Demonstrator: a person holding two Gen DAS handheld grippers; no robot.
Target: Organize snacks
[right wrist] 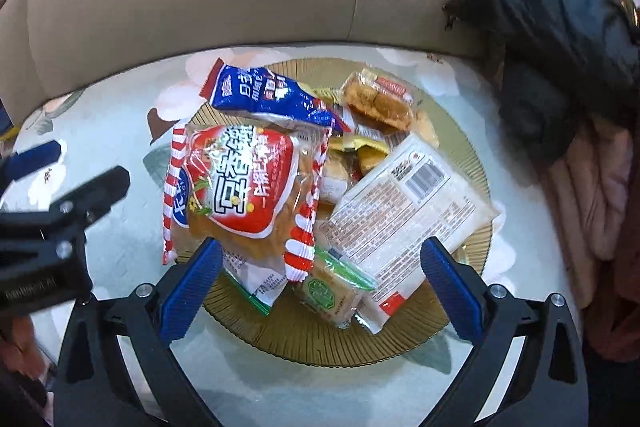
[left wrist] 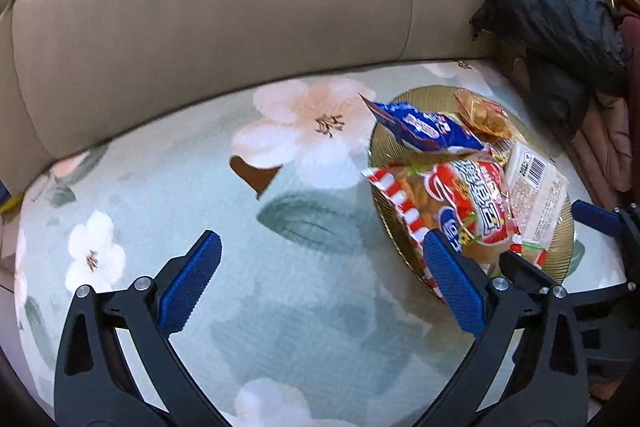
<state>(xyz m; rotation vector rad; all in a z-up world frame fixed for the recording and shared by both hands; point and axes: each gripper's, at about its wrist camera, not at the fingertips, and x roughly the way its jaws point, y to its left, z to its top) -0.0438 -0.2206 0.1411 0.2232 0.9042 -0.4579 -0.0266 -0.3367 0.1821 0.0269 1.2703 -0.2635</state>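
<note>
**Both grippers spread wide over a plate piled with snacks**

The left gripper (left wrist: 320, 267) hangs with its blue-padded fingers far apart and nothing between them, over a pale green floral cloth (left wrist: 240, 267) that covers the seat of a beige leather sofa (left wrist: 200, 7). Ahead of it and to its right sits a round, ribbed, gold-tinted glass plate (left wrist: 566, 227); the right-hand finger overlaps the near edge of a red-and-white striped clear bag of golden pastry (left wrist: 460, 203) lying on that plate.

The right gripper (right wrist: 320, 275) is likewise wide, holding nothing, and is centred on the plate (right wrist: 320, 347), which fills the space between and ahead of its fingers. Just ahead of its left finger lies the striped bag (right wrist: 240, 183). Beyond that, a long blue-and-white snack packet (right wrist: 272, 95) rests across the heap. Ahead of the right finger a flat white packet, printed back and barcode up (right wrist: 408, 215), lies tilted over smaller items. Between the fingers, nearest the gripper, is a small clear wrapper with a green round label (right wrist: 328, 295). At the plate's far side sits a clear pack of brown cake (right wrist: 380, 99).

Far right, a black padded jacket (right wrist: 552, 19) lies against the sofa back.
</note>
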